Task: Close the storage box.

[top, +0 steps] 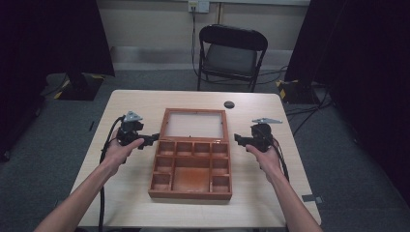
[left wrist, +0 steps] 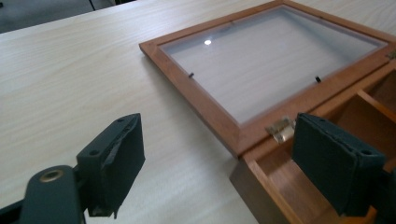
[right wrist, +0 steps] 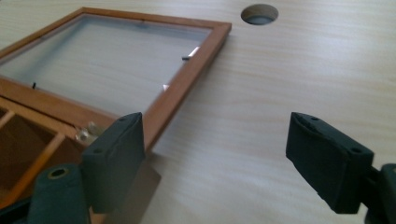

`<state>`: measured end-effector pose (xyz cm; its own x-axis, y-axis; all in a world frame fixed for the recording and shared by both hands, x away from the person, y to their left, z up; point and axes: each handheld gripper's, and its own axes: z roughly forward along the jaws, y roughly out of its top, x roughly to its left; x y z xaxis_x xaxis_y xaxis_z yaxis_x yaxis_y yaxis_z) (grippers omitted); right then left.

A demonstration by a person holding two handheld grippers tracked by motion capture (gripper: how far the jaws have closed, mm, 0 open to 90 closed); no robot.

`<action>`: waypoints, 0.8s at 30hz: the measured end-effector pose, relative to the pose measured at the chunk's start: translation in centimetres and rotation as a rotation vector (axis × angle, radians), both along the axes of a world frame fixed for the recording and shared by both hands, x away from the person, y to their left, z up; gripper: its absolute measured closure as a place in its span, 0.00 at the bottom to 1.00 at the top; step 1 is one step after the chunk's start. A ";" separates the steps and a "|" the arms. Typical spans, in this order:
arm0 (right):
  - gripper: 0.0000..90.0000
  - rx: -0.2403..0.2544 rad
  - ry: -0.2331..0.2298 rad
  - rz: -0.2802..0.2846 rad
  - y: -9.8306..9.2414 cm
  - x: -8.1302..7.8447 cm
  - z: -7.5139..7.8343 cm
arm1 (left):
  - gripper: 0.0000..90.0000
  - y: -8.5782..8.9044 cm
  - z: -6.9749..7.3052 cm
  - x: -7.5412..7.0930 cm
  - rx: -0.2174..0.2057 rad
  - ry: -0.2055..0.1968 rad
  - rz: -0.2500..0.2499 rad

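Hinges [left wrist: 280, 129] sit half-hidden behind both empty, spread tools, left [top: 153, 139] and right [top: 238, 139], flanking the open box [top: 191, 170].

Wooden box [top: 191, 166] open at frame centre, lid flat; left gripper [top: 151, 139] and right gripper [top: 238, 138] flank it, jaws empty.
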<state>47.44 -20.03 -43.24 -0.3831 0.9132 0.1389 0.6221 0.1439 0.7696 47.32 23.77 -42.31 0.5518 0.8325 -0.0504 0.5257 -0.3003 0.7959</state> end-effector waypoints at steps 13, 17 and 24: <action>0.20 0.015 0.049 0.091 4.1 3.2 -1.5 | 0.19 -1.2 -2.6 2.7 -0.058 0.109 0.014; 0.20 0.022 0.086 0.087 4.2 3.6 -2.4 | 0.19 -1.2 -3.6 3.0 -0.046 0.156 0.021; 0.18 0.041 0.121 0.100 4.4 3.7 -3.0 | 0.19 -1.3 -4.0 3.5 -0.105 0.193 0.033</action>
